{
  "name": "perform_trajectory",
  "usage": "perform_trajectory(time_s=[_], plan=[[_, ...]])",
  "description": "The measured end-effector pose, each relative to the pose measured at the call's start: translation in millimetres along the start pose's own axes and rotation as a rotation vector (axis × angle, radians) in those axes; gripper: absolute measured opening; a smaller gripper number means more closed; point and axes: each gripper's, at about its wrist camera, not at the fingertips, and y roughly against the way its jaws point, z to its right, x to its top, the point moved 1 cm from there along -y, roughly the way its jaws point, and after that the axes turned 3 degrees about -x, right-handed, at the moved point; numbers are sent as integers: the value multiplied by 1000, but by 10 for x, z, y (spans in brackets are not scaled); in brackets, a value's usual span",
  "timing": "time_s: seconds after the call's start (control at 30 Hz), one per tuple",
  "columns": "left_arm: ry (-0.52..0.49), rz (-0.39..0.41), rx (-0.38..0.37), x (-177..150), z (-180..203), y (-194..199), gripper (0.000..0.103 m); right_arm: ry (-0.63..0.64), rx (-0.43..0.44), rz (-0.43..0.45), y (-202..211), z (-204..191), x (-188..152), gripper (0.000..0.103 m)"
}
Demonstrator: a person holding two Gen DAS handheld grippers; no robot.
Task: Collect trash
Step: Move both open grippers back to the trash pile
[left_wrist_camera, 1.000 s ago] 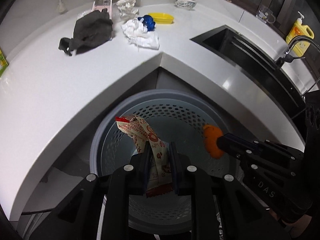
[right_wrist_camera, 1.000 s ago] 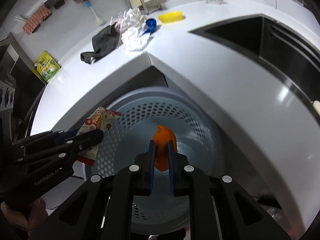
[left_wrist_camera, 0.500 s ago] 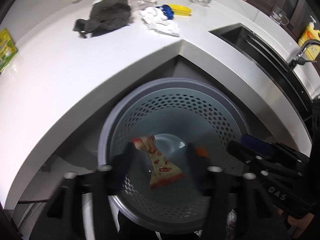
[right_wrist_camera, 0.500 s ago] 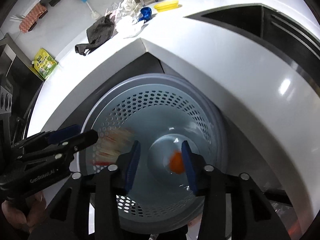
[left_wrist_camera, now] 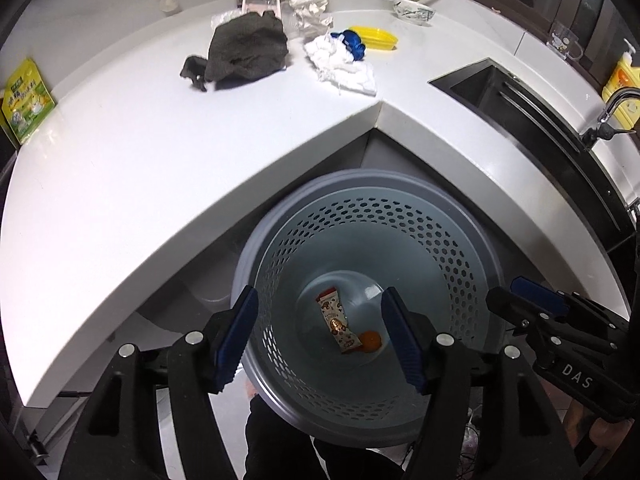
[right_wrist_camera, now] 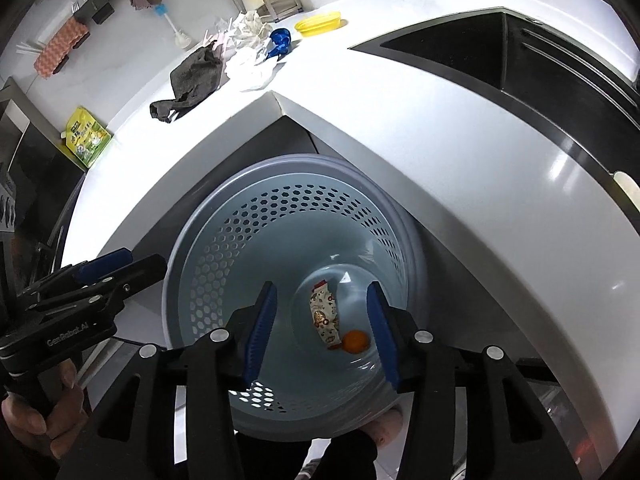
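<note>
A glossy white countertop (left_wrist_camera: 120,168), a perforated matt plastic bin (left_wrist_camera: 460,280) and a rough dark cloth (left_wrist_camera: 248,52) are seen.

Left gripper (left_wrist_camera: 320,336), right gripper (right_wrist_camera: 322,326): black frames, blue pads, silver screws.

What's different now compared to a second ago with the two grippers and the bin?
Both grippers opened: the left gripper let go of the snack wrapper, the right gripper let go of the orange peel. Both dropped to the bottom of the perforated bin. The dark cloth and white tissues stayed on the counter.
</note>
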Motion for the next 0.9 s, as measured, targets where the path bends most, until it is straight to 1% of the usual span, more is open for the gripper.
perform_trajectory(time_s=[0.23,0.47,0.57,0.67,0.9], plan=[[-22,32,9,195,-26,225,67,-4,23,41,142,-119,157,49],[-28,83,27,490,-171,452,70,-11,32,102,285,-241,426,51],[-30,95,29,611,-241,508,70,-10,33,128,332,-311,558,52],[-34,116,38,725,-310,550,73,-6,33,155,360,-387,683,53],[-32,152,41,1031,-526,578,78,-10,23,187,324,-530,933,54]])
